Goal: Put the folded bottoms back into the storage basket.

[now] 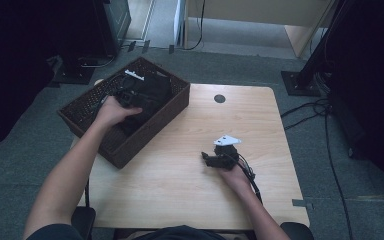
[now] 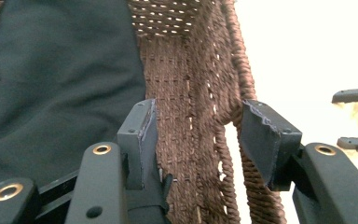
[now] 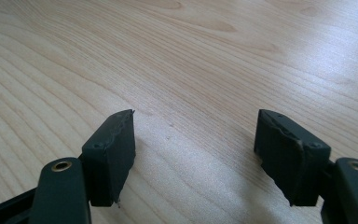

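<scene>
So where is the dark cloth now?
The dark cloth lies inside the wicker basket at the table's far left in the high view, beside the left gripper.

A light wooden table [image 1: 180, 175] with rounded corners stands on grey carpet. A dark round cable hole [image 1: 219, 98] sits near its far edge. A brown woven basket [image 1: 150, 127] rests on the table's far left corner, turned askew and overhanging the edge, with dark cloth [image 1: 152, 90] inside.

Bare forearms, black grippers: right gripper [image 1: 209, 157] with white three-cornered plate, trailing black cable; brass rivets, grey worn pads [image 3: 114, 151].
</scene>
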Demonstrator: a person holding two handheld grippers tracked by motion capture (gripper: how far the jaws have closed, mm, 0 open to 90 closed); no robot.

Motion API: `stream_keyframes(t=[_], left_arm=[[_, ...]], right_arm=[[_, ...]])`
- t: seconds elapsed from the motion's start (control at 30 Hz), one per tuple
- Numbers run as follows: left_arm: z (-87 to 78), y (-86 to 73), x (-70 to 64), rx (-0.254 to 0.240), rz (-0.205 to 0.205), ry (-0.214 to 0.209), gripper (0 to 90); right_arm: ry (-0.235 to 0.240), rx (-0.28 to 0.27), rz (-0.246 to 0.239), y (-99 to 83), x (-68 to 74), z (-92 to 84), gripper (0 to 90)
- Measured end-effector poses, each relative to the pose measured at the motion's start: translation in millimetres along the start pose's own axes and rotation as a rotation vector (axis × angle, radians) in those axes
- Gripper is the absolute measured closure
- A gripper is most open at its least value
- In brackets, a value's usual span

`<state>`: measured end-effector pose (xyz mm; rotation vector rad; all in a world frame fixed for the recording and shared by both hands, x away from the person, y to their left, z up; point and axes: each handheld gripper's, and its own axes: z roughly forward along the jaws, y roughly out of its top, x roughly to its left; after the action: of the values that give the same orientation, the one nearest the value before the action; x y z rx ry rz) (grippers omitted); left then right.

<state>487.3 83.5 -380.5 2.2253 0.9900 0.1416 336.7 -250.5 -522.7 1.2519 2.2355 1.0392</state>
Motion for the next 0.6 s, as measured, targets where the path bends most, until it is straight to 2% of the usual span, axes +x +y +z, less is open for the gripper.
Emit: stream_keyframes(t=[0.17,0.33,0.43,0.6], left_arm=[[1.0,-2.0,-7.9,-0.008,-0.007,-0.016,47.4],[4.0,-4.2,-18.7,-0.004,0.015,-0.024,48.5],[4.6,-5.3,-24.1,-0.019,0.024,-0.033,50.7],[9.9,-7.6,-33.4,-0.005,0.039,-0.048,50.5]], right_arm=[[-0.001,0.000,0.001,0.1,0.0,0.0,29.1],[0.000,-0.002,-0.002,0.2,-0.2,0.3,29.1],[-0.001,-0.001,-0.001,0.2,-0.1,0.2,29.1],[0.000,-0.002,-0.002,0.2,-0.1,0.3,29.1]])
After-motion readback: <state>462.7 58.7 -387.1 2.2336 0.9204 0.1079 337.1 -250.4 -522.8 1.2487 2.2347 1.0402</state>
